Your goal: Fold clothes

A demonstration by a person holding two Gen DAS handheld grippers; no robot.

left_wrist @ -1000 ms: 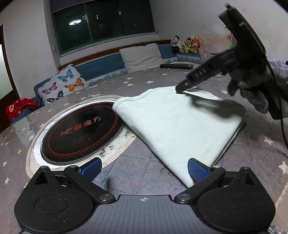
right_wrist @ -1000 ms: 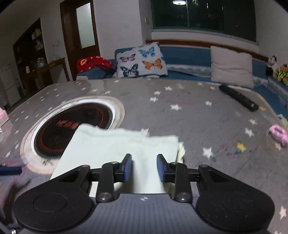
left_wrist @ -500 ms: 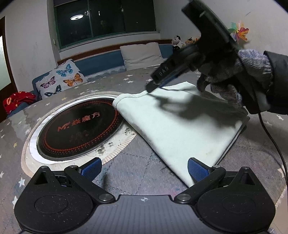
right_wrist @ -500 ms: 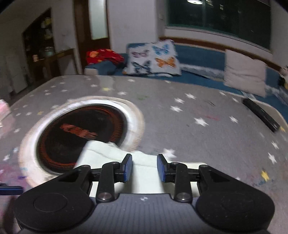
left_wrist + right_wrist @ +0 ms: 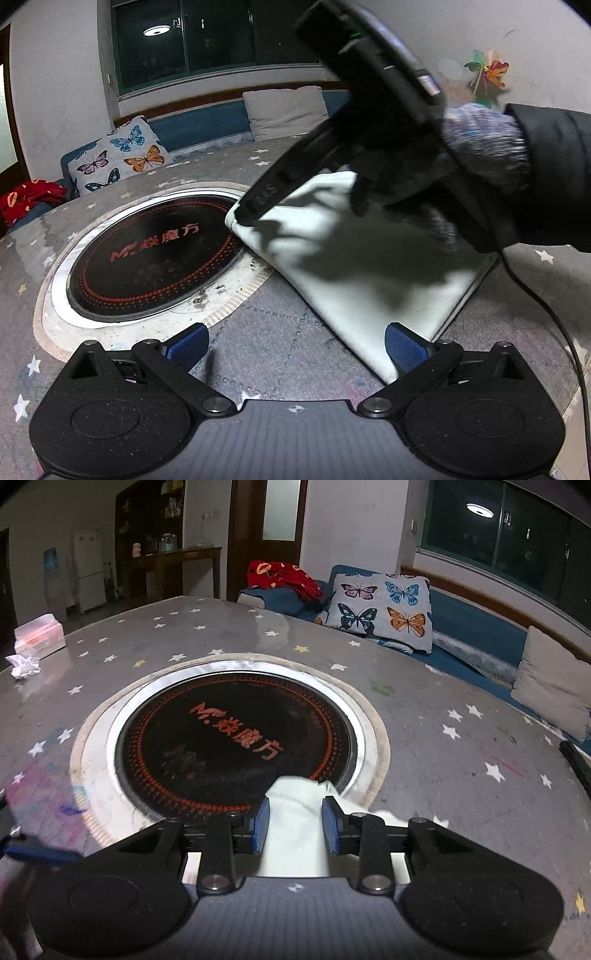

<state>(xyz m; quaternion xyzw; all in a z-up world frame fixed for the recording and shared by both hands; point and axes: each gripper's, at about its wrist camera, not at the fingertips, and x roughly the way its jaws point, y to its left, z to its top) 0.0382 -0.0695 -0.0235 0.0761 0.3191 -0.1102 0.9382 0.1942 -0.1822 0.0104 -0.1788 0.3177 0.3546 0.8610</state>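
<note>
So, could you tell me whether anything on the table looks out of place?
Yes: one corner of the folded white cloth overlaps the black round hotplate set into the table. A crumpled tissue also lies loose beside the tissue pack.

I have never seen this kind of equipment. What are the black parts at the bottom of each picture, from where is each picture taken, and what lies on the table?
No robot here: a person holds a two-finger gripper in each hand. Each picture comes from a camera on one gripper, looking along its blue fingers. The left gripper stands wide open, holding nothing. The right gripper has a corner of the pale folded cloth between its fingers; whether it pinches the cloth is unclear. In the left view you see the gloved hand carrying it. The cloth lies on a star-patterned table, partly over a round black cooktop.
</note>
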